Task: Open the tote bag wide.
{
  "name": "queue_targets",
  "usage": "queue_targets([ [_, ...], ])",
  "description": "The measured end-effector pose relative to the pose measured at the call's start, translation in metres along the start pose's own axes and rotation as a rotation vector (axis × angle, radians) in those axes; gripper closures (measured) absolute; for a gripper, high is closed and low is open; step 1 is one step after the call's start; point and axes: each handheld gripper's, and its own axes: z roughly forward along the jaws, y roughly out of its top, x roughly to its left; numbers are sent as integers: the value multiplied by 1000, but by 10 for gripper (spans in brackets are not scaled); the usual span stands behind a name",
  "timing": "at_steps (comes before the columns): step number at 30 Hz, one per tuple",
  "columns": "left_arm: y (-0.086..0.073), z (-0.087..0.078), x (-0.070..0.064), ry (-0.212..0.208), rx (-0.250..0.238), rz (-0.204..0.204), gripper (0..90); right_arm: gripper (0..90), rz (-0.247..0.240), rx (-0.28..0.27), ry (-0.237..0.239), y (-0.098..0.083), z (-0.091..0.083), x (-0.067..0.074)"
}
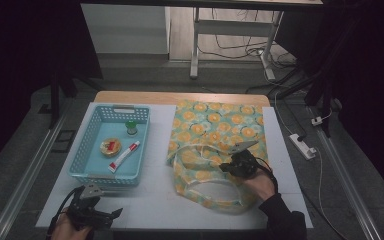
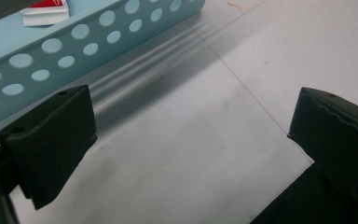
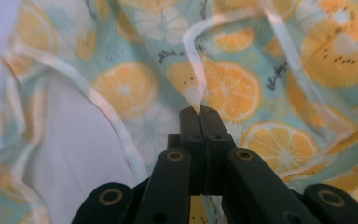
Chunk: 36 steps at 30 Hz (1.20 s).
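Observation:
A fruit-print cloth bag (image 1: pixel 215 135) lies flat on the right half of the white mat, its pale handles (image 1: pixel 200 150) looped near the open end. My right gripper (image 1: pixel 226 167) rests over that end, and in the right gripper view its jaws (image 3: pixel 199 111) are pressed together on a fold of the pale handle strap (image 3: pixel 193 70). A light blue perforated basket (image 1: pixel 87 155) sits on the left, holding a red-and-white tube (image 1: pixel 124 156), a small round tin (image 1: pixel 110 146) and a green-capped bottle (image 1: pixel 130 128). My left gripper (image 1: pixel 111 214) stays open at the near left over bare mat, its jaws (image 2: pixel 191 140) wide apart with nothing between them.
The basket's wall (image 2: pixel 74 42) stands just beyond the left gripper's jaws. White mat (image 1: pixel 150 200) covers a wooden table (image 1: pixel 180 97). A power strip (image 1: pixel 302 145) and cables lie on the floor to the right, and a desk frame (image 1: pixel 230 30) stands behind.

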Motion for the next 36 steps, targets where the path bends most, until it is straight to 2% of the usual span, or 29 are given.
queue_targets([
  [9, 0, 0, 0, -1, 3, -1, 6, 900, -2, -61, 3, 12, -10, -2],
  [21, 1, 1, 1, -1, 8, -6, 7, 900, 13, -150, 24, 37, -28, -4],
  [29, 0, 1, 1, -3, 5, -9, 6, 900, 13, -209, 13, 58, -39, -1],
  [36, -1, -1, 3, -15, -12, -24, 2, 900, 6, -235, 2, 71, -42, -1],
])
